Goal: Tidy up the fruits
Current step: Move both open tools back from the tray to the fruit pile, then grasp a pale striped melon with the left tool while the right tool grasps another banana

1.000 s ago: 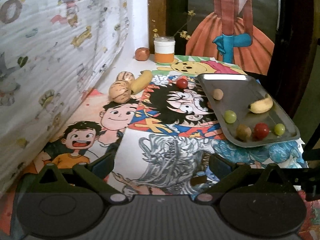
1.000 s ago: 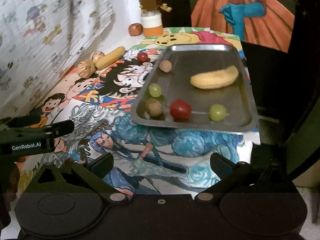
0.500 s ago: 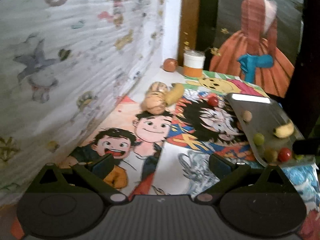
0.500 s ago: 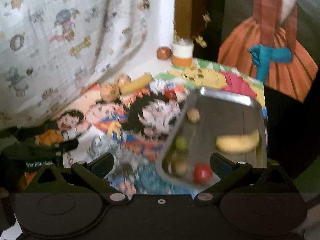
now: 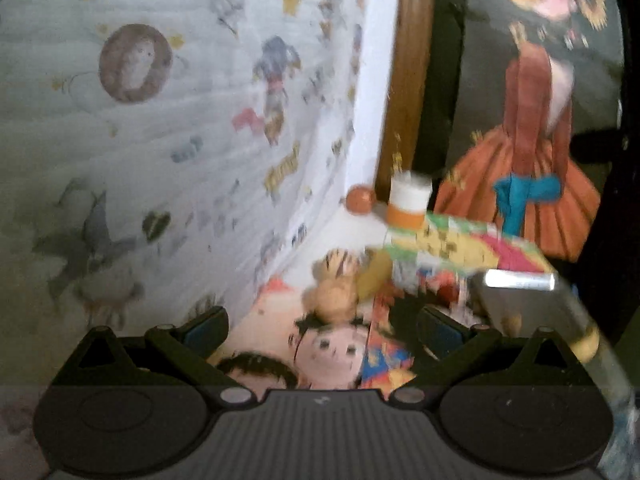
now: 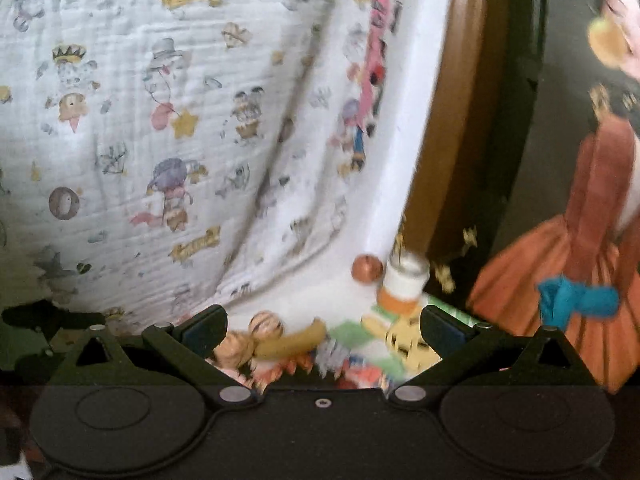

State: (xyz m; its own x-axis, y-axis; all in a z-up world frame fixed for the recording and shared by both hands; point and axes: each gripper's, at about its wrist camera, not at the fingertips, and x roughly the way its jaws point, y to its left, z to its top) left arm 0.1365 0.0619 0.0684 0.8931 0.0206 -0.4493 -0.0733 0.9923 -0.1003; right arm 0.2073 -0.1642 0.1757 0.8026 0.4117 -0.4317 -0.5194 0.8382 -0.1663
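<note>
**Both tools lifted, loose fruit waiting ahead**

You are between picks. The big cartoon cloth (image 6: 168, 128) hangs as a wall past your left-hand fingers in both views. Below it lies the surface (image 5: 360, 224) with its bright picture cover. The metal tray (image 5: 520, 300) sits just past the right-hand finger of your left gripper (image 5: 322, 330). Only its far end and near edge show, blurred, with a small round fruit and the end of a banana (image 5: 586, 344) in it.

The fruit you have not put away sits ahead of the fingers. Two striped round fruits (image 6: 266, 326) lie touching each other, with a long yellow fruit (image 6: 296, 342) right beside them. Farther off, a small reddish fruit (image 6: 366, 268) rests next to the white and orange jar (image 6: 404, 286).

Your left gripper is spread wide and holds nothing. Your right gripper (image 6: 324, 330) is also spread wide and empty.

I think your next move is to tip one gripper back down, put its fingers on both sides of one loose fruit, then close gently. The round ones may roll, so go slowly.

A second ago both cameras looked down at the whole tray with its six fruits. Now both are tilted up toward the cloth and the back corner, and the views are blurry from moving.
</note>
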